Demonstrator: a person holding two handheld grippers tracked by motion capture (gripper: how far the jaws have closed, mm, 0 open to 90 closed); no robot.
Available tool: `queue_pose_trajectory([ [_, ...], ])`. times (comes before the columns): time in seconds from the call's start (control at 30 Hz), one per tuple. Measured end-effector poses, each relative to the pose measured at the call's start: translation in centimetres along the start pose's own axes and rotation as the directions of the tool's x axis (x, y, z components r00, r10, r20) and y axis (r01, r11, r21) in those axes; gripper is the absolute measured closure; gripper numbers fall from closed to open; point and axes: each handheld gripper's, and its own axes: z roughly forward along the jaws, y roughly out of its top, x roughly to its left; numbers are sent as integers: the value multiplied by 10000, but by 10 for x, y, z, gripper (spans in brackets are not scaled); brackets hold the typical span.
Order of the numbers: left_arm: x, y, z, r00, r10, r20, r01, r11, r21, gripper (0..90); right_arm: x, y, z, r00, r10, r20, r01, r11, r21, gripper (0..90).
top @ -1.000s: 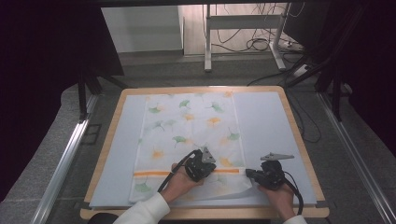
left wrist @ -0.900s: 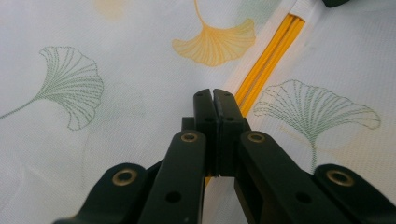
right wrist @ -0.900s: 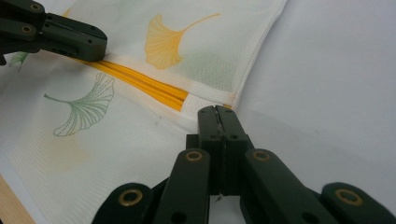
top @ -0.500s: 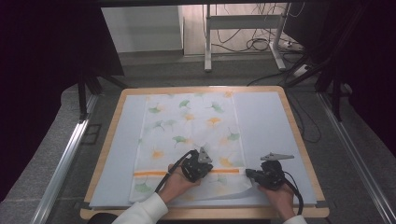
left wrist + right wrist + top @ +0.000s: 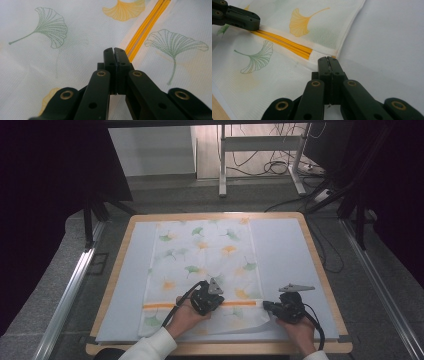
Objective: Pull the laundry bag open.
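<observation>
The high view is evenly lit at its centre, where the pale table (image 5: 280,245) is bright, while the left and right edges of the frame fall into near-black. Both gripper views are bright and soft, with a faint shadow beneath the jaws. The cloth (image 5: 57,65) looks slightly hazy toward the upper corners.

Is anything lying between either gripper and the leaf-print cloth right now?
Nothing visible. The left gripper and right gripper, jaws shut, sit right at the cloth, with only bare fabric and table cover around them.
</observation>
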Motion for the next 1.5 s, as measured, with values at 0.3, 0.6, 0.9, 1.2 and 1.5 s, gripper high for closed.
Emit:
queue_pose_trajectory([
  [0.3, 4, -4, -3, 9998, -197, 54, 197, 9998, 45, 900, 0, 0, 0, 10000, 5, 2, -5, 10000, -1, 891],
  [0.6, 9, -10, -9, 9992, -385, 58, 384, 9992, 146, 900, 0, 0, 0, 10000, -4, 22, 4, 10000, -6, 891],
  [0.9, 13, -16, -15, 9988, -499, 10, 498, 9986, 200, 900, 0, 0, 0, 10000, 1, 20, -1, 10000, -7, 891],
  [1.2, 16, -20, -18, 9985, -554, 43, 553, 9983, 193, 900, 0, 0, 0, 10000, -25, 10, 25, 10000, 29, 891],
  [1.5, 21, -26, -23, 9972, -738, -104, 740, 9970, 221, 900, 0, 0, 0, 10000, -29, 13, 29, 10000, 13, 891],
])
